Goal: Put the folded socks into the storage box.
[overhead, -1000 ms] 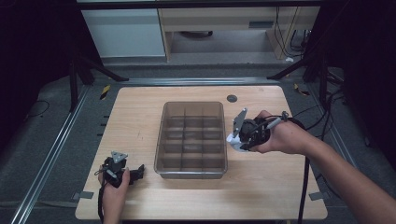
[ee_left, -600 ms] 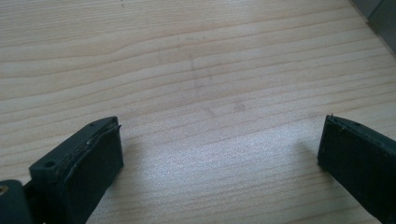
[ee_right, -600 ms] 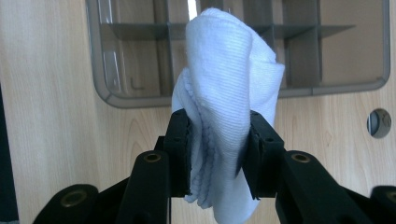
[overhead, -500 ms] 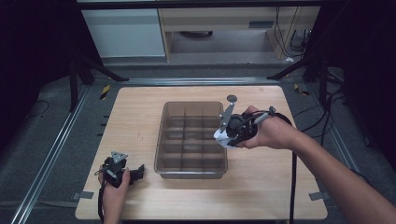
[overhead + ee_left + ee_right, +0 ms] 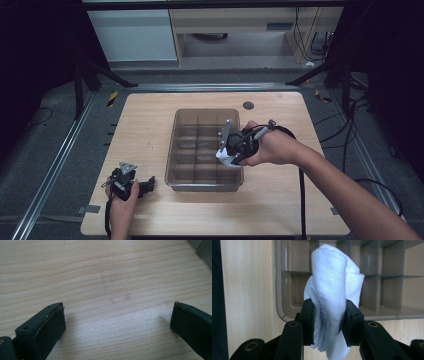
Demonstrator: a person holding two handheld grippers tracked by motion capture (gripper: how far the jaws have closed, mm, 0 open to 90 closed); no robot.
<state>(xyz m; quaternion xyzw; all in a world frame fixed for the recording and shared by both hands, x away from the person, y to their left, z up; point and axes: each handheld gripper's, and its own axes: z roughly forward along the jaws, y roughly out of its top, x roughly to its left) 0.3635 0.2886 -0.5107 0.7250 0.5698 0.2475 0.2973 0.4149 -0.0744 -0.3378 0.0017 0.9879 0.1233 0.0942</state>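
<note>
A white cloth (image 5: 332,302), folded into a soft bundle, sits pinched between the two black jaws of the right gripper (image 5: 329,322), which press in on it from both sides. In the right gripper view the cloth rises through the middle of the frame, in front of a corner of a clear brownish divided box (image 5: 287,312). In the high view the right gripper (image 5: 227,152) is held by a hand (image 5: 272,147) at the right of centre, over the right edge of the box (image 5: 202,184), with the cloth (image 5: 225,157) showing as a small white patch at its tip. The box stands in the middle of a light wooden table (image 5: 150,115). The left gripper (image 5: 145,186) lies low at the lower left of the table, held by the other hand (image 5: 122,200). In the left gripper view its jaws stand wide apart over bare wood, gripping nothing.
</note>
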